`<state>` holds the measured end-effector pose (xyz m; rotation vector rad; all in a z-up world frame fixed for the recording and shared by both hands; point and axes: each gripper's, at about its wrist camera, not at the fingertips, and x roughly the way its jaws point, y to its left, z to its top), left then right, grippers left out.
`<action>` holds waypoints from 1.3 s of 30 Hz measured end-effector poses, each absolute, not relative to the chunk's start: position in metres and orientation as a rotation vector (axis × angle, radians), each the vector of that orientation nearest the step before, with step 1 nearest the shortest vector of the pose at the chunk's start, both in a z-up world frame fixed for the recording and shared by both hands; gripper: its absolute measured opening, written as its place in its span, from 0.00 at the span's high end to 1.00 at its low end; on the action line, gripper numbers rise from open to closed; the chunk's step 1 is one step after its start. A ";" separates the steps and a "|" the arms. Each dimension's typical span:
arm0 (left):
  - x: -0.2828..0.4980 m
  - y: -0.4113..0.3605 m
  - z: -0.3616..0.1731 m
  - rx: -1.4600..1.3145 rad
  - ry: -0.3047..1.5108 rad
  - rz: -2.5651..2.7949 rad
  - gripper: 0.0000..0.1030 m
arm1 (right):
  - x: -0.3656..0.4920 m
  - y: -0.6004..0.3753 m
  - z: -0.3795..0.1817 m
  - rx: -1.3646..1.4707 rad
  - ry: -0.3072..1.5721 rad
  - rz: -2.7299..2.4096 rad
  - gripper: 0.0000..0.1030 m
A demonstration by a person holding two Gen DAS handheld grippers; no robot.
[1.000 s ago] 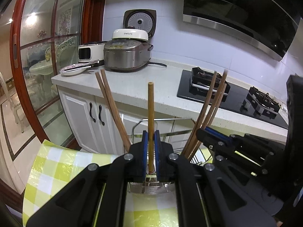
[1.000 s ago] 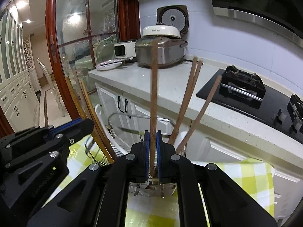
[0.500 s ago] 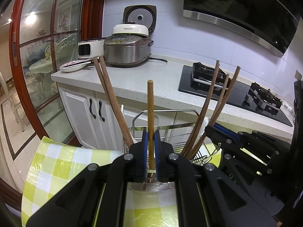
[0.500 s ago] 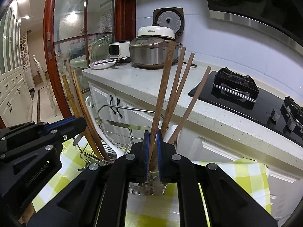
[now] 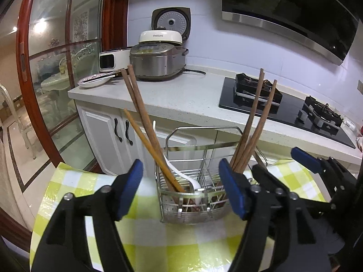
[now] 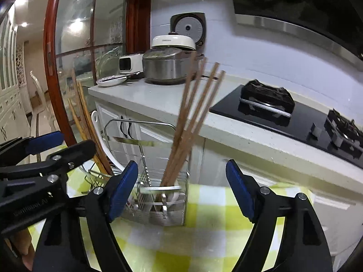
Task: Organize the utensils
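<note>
So both sets of fingers are spreading apart right now, and nothing is pinched in either. The left gripper (image 5: 180, 189) straddles the wire caddy (image 5: 192, 204) without its pads touching it; the right gripper (image 6: 181, 190) does the same from its own side.

The relation we care about: the caddy sits straight ahead of and just below both pairs of fingers, on the yellow checked cloth (image 5: 74, 181) covering the surface. Everything in it stands on end, so the long axes run up and away from the fingers, not across them. The left chopstick bunch (image 5: 145, 127) leans off toward the left finger, with a white spoon (image 5: 181, 174) tucked beside it. The right chopstick bunch (image 5: 251, 133) leans toward the right finger. We'd say the left hand is nearer the left bunch and the right hand nearer the right bunch.

What each view adds:
- Left wrist: we see 3 sticks on the left, 1 paler than the others, and the right gripper's fingers close in beside the caddy.
- Right wrist: the right bunch (image 6: 188, 122) fans into about 4 sticks, a bit blurred, and stands dead centre between the fingers. The left bunch (image 6: 84, 122) is half hidden behind the left gripper (image 6: 45, 145).

If more utensils are waiting, neither view shows them, so we can't tell what's left to sort.
</note>
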<state>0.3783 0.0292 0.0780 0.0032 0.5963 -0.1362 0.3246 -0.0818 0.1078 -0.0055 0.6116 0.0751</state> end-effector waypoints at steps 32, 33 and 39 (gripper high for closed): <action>0.225 0.038 0.073 -0.057 0.571 -0.070 0.04 | 0.180 -0.134 0.121 0.035 0.557 -0.007 0.18; 0.226 0.038 0.073 -0.053 0.571 -0.067 0.04 | 0.179 -0.135 0.121 0.035 0.557 -0.007 0.18; 0.229 0.037 0.070 -0.054 0.582 -0.066 0.04 | 0.180 -0.136 0.119 0.037 0.566 -0.002 0.18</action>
